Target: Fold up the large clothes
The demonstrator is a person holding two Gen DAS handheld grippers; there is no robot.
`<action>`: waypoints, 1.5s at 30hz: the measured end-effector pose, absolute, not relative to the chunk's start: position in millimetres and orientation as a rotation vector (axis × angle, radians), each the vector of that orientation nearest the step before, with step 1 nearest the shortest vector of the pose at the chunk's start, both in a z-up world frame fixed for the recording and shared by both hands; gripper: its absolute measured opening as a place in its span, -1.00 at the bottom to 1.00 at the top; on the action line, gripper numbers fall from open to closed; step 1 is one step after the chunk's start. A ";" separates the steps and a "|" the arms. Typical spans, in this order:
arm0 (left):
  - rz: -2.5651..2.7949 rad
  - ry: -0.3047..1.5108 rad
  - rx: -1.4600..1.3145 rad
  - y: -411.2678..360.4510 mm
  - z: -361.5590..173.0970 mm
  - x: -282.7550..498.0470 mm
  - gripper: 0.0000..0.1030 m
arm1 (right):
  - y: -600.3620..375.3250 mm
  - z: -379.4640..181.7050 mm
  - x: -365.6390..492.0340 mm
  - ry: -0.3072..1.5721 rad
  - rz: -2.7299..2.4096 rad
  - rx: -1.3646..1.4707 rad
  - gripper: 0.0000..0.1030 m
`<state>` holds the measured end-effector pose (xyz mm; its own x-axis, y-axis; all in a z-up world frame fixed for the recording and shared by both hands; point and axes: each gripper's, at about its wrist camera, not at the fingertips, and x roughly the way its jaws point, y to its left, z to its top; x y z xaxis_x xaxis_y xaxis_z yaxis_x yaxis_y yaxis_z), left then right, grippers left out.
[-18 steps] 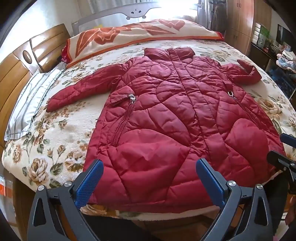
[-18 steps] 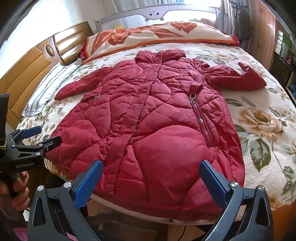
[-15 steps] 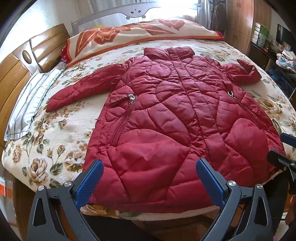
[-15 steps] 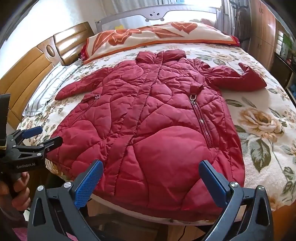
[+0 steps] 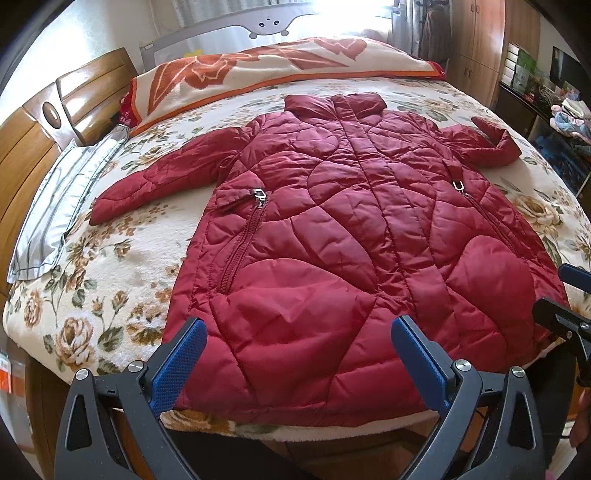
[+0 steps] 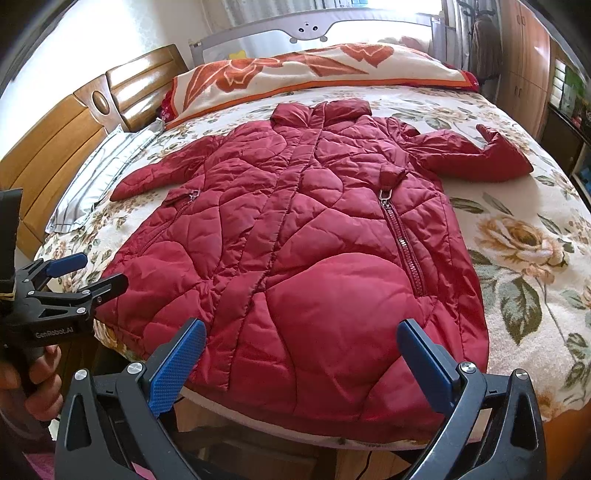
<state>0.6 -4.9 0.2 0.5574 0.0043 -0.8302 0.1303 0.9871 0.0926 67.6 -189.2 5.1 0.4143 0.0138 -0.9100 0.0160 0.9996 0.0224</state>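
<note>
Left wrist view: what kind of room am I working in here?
Most likely a home bedroom: the red quilted coat lies on a floral bedspread, with a wooden headboard and wardrobe behind.

You see: coat (image 5: 332,240) quilted, slightly glossy cloth | blanket (image 5: 110,288) fluffy | headboard (image 5: 44,122), 10 o'clock, glossy wood

We see a bed (image 5: 92,280) covered in a cream floral blanket (image 6: 517,236). At its far end lies a folded blanket with large orange flowers (image 5: 258,74), just before a grey rail (image 6: 310,26). A striped grey pillow (image 5: 55,206) rests against the wooden headboard (image 6: 74,122). Wooden wardrobes (image 5: 480,44) stand beyond.
</note>
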 end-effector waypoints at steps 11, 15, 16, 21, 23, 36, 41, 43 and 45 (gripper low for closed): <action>-0.087 1.002 0.133 -4.0 -2.3 3.0 0.97 | -189.3 4.2 67.9 1.146 -0.002 0.029 1.00; -0.085 1.013 0.129 -1.9 -3.2 4.6 0.97 | -189.6 3.5 67.7 1.147 -0.002 0.029 1.00; -0.085 1.012 0.127 -1.7 -3.2 4.7 0.97 | -189.6 3.3 67.5 1.147 -0.002 0.029 1.00; -0.080 1.008 0.132 -2.3 -4.7 5.0 0.97 | -190.1 2.2 66.9 1.149 -0.003 0.030 1.00; -0.080 1.009 0.133 -2.7 -5.0 5.5 0.97 | -189.5 2.7 68.0 1.146 -0.001 0.032 1.00; -0.096 1.032 0.116 -4.0 -9.6 10.8 0.97 | -190.4 -4.1 65.4 1.119 0.007 0.048 1.00; -0.117 1.042 0.102 -5.3 -15.0 17.7 0.97 | -198.5 -3.1 68.7 1.034 0.038 0.112 1.00; -0.129 1.058 0.096 -6.0 -17.0 21.3 0.97 | -202.0 -4.4 71.1 1.044 0.031 0.113 1.00; -0.146 1.076 0.086 -5.5 -19.5 26.1 0.97 | -206.9 -6.8 73.3 1.073 0.010 0.097 1.00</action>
<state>26.1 -5.5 -19.5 0.4665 -0.0764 -0.8812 0.1606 0.9870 -0.0005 73.3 -206.9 -6.8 0.4779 0.0551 -0.8767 0.0392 0.9957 0.0839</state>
